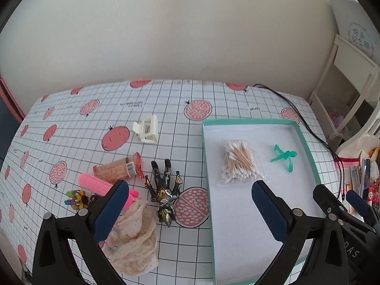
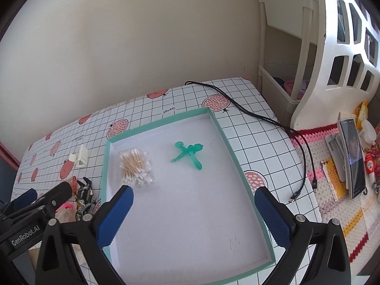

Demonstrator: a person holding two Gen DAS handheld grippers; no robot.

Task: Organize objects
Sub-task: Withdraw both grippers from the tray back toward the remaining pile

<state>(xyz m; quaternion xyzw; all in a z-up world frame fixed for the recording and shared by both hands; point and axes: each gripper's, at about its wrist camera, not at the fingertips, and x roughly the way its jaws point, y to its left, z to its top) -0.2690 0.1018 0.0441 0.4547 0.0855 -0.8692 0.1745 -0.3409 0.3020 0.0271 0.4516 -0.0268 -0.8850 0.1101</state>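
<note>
A teal-rimmed white tray (image 1: 206, 166) (image 2: 239, 166) lies on the gridded tablecloth. Inside it are a bag of cotton swabs (image 1: 238, 161) (image 2: 135, 165) and a green toy figure (image 1: 283, 158) (image 2: 188, 154). Left of the tray lie a black-and-gold action figure (image 1: 165, 190), an orange wrapped packet (image 1: 118, 169), a pink hair roller (image 1: 99, 185), a cream lace cloth (image 1: 137, 237), a colourful flower clip (image 1: 76, 198) and a white hair claw (image 1: 147, 129). My left gripper (image 1: 190, 213) hangs open above the figure and the tray's edge. My right gripper (image 2: 193, 213) hangs open over the tray, holding nothing.
A black cable (image 2: 273, 121) runs across the table's right side. A white shelf unit (image 2: 308, 54) stands at the back right. On a crocheted mat (image 2: 342, 204) to the right are a phone (image 2: 352, 161) and small items. The wall is close behind the table.
</note>
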